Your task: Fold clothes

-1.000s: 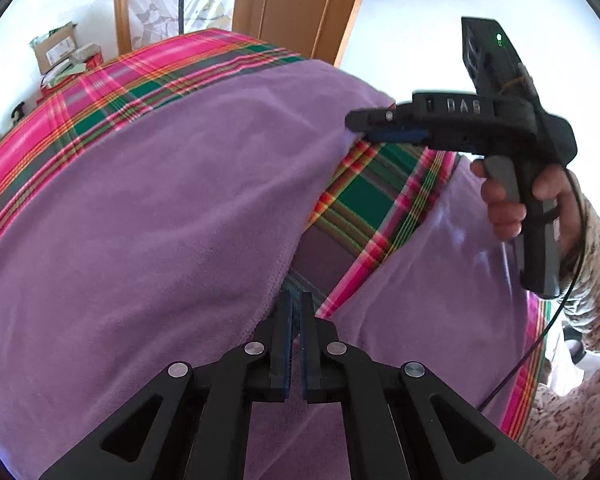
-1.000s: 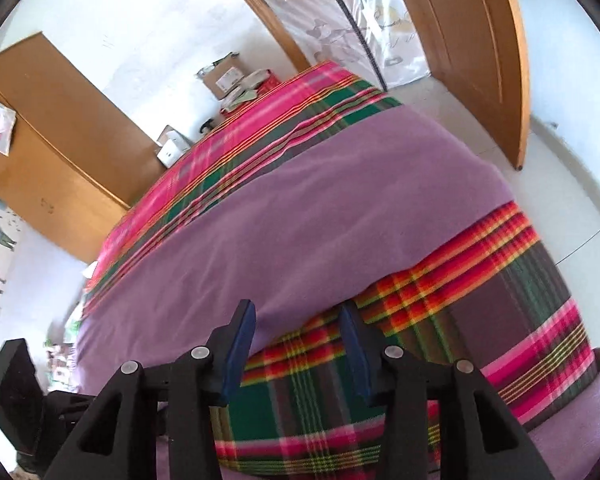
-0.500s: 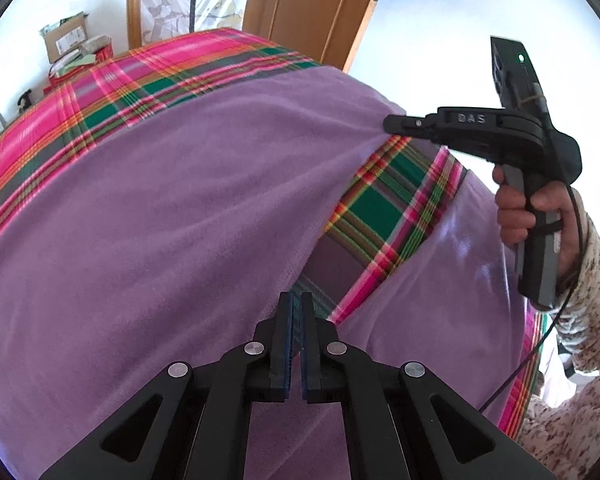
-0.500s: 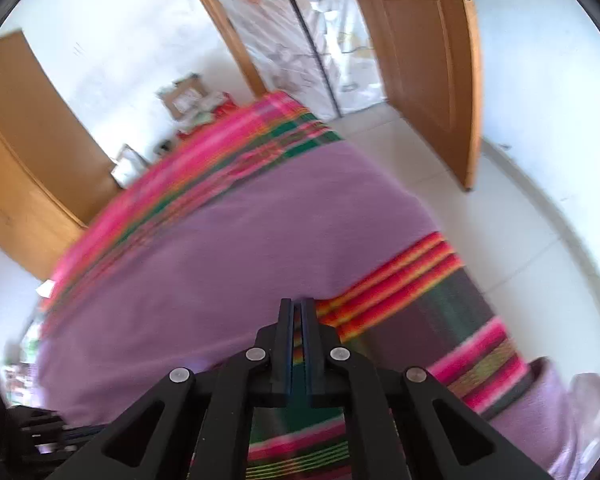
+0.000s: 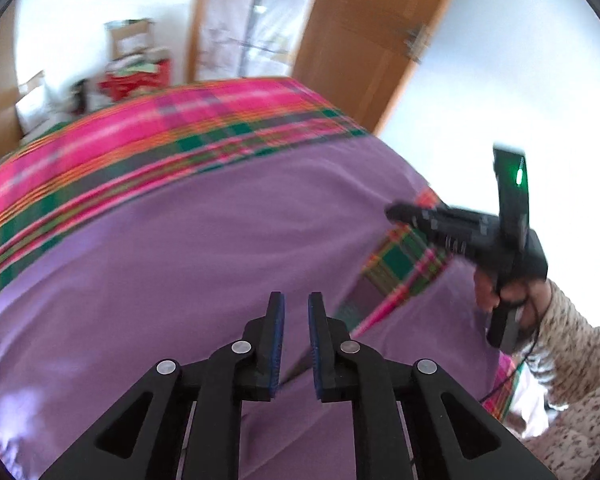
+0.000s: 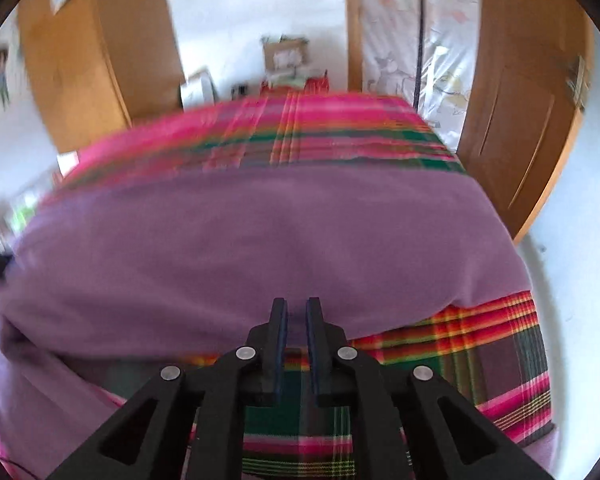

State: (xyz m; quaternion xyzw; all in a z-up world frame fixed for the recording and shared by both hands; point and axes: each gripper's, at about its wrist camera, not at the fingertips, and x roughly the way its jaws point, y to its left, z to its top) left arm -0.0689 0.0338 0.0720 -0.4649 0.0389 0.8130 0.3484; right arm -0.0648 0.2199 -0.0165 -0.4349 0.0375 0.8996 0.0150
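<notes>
**Purple garment lies doubled over on the plaid bed**

Your left tool (image 5: 296, 312) hovers over the purple fleece garment (image 5: 204, 248), jaws a narrow gap apart and gripping nothing. Your right tool (image 6: 296, 316) shows the same narrow gap at the garment's near edge, apparently free of cloth. The garment spreads across the plaid bedcover (image 6: 480, 344), one flap laid over, likely mid-fold. No writing is legible; motion blur hides any.
</notes>
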